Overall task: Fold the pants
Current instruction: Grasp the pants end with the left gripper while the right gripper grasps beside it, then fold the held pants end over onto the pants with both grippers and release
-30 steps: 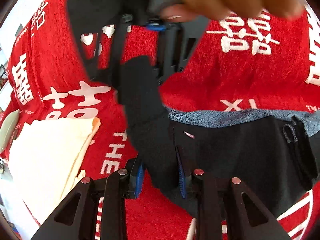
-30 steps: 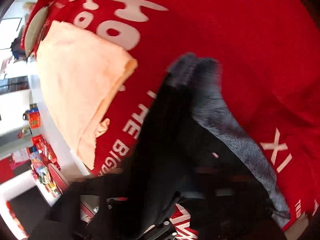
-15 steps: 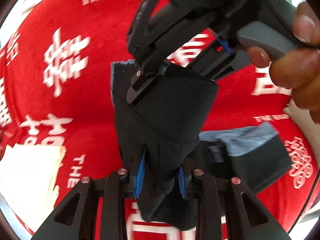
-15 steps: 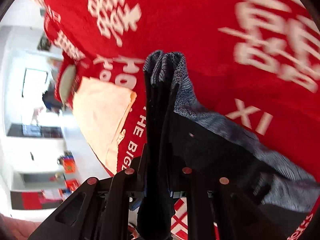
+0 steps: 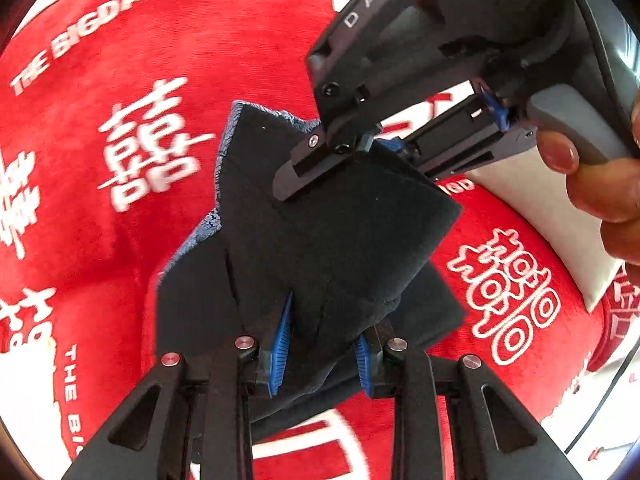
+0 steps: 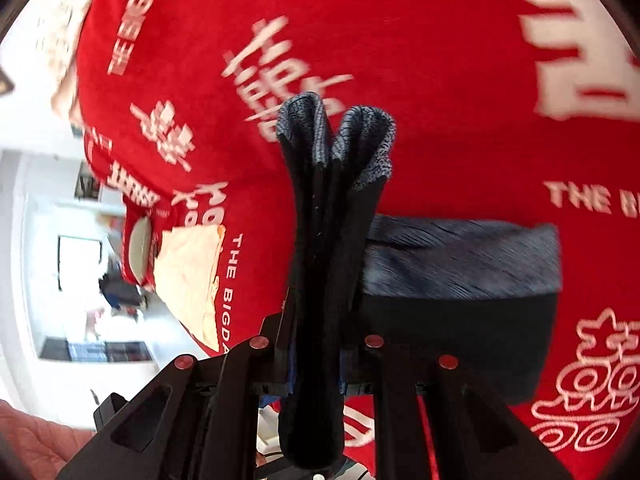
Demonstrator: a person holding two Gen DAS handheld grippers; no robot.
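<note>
The black pants (image 5: 340, 240) with a grey-blue lining hang above the red cloth (image 5: 120, 200). My left gripper (image 5: 320, 344) is shut on a thick bunch of the black fabric between its blue pads. My right gripper (image 6: 316, 352) is shut on a folded edge of the pants (image 6: 332, 200), which stands up between the fingers; it also shows in the left wrist view (image 5: 328, 156), clamped on the pants' upper edge. The rest of the pants (image 6: 460, 280) lies to the right.
The red cloth with white characters (image 6: 400, 40) covers the surface. A folded cream cloth (image 6: 188, 272) lies at its left side beside a pale oval dish (image 6: 140, 248). A person's hand (image 5: 600, 184) holds the right gripper's handle. The room lies beyond the table edge.
Both grippers have lifted the pants off the cloth and carried them away from the cream cloth. The right gripper has come closer to the left one, and the fabric has bunched between them.
</note>
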